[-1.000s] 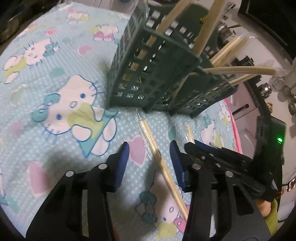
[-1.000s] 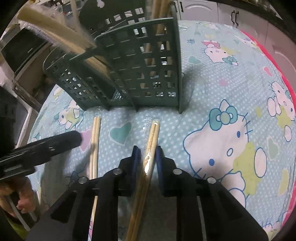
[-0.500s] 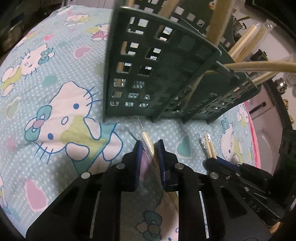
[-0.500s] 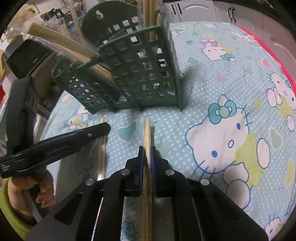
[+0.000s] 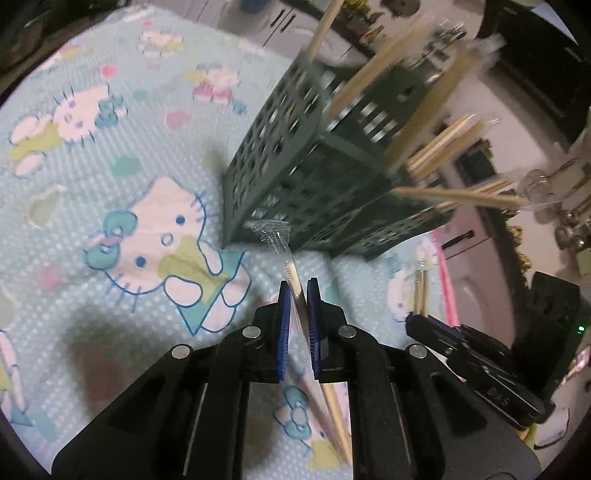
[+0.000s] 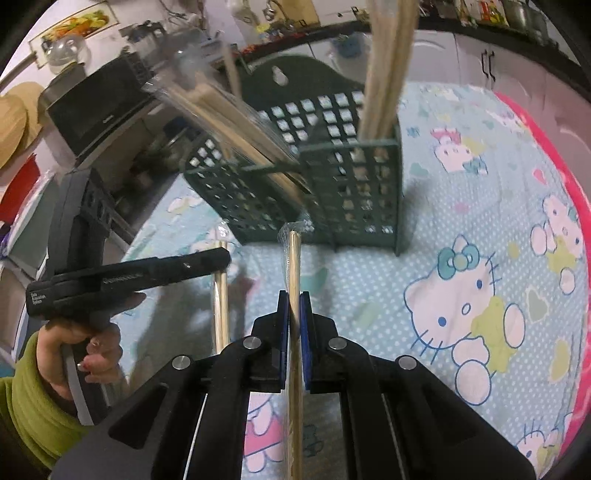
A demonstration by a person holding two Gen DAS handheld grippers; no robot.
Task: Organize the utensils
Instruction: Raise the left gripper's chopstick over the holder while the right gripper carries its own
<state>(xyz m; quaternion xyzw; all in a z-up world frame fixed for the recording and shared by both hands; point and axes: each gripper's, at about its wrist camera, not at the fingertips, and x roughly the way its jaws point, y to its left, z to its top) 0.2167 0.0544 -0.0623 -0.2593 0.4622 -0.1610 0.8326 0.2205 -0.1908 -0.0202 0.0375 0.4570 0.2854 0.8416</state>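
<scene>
While the green slotted holder point(image 6: 354, 192) stood on the cartoon-cat cloth point(image 6: 480, 221) | left gripper point(image 5: 298, 291), just closing, was clamped on wrapped chopsticks point(image 5: 291, 269) | right gripper point(image 6: 294, 299) was clamped on another wrapped pair point(image 6: 294, 258) | small print on left gripper was unreadable

A light blue cloth point(image 6: 461, 177) with cartoon cats, hearts and white dots covers the table, and its edge is pink point(image 6: 569, 184). Behind stands a black microwave oven point(image 6: 99, 110), white cupboard doors point(image 6: 472, 59), and a framed picture point(image 6: 74, 29) on the wall.
</scene>
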